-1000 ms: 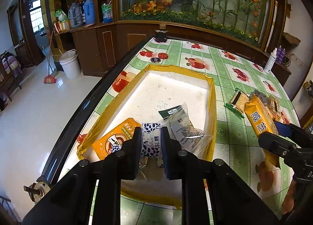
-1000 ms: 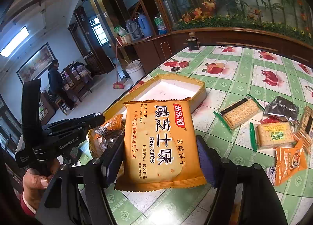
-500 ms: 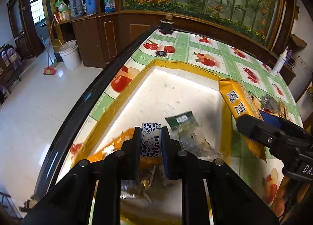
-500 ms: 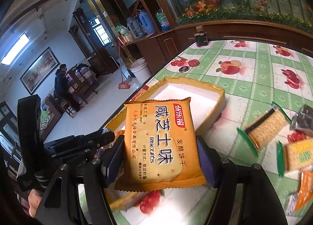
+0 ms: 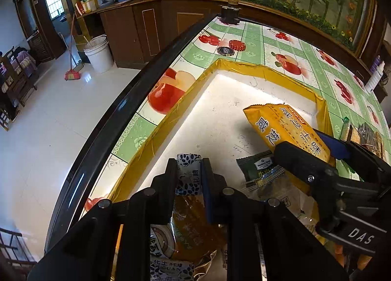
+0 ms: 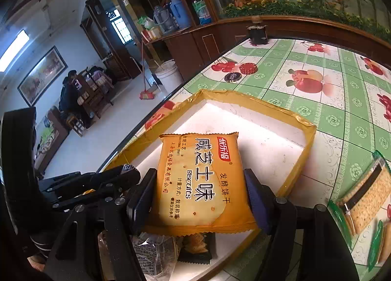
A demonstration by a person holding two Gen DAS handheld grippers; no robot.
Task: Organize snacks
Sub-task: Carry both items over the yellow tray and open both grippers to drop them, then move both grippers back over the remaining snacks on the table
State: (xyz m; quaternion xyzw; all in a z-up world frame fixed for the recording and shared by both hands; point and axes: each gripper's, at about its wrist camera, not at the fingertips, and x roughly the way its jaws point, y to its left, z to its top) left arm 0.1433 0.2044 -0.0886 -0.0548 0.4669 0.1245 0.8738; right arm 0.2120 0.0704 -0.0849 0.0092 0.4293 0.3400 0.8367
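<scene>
A shallow white tray with a yellow taped rim (image 5: 244, 67) (image 6: 256, 102) lies on the fruit-print table. My left gripper (image 5: 189, 171) is shut on a small blue-and-white patterned snack packet (image 5: 189, 172), held over the tray's near end above an orange packet (image 5: 195, 227). My right gripper (image 6: 199, 195) is shut on a flat orange biscuit pack (image 6: 199, 180) (image 5: 286, 127), held by its two side edges over the tray. A dark green packet (image 5: 260, 166) and a clear-wrapped snack (image 6: 154, 256) lie in the tray under the grippers.
Several loose cracker packs (image 6: 366, 195) lie on the table right of the tray. A small dark jar (image 6: 256, 33) stands at the table's far end, with two round lids (image 6: 240, 72) nearer. The table's black edge (image 5: 110, 129) runs left of the tray. A person (image 6: 70, 92) sits far off.
Both grippers moved forward and down over the tray with their packets. The orange biscuit pack came from beside the tray to above its inside. The left packet now hangs past the snacks in the tray.
</scene>
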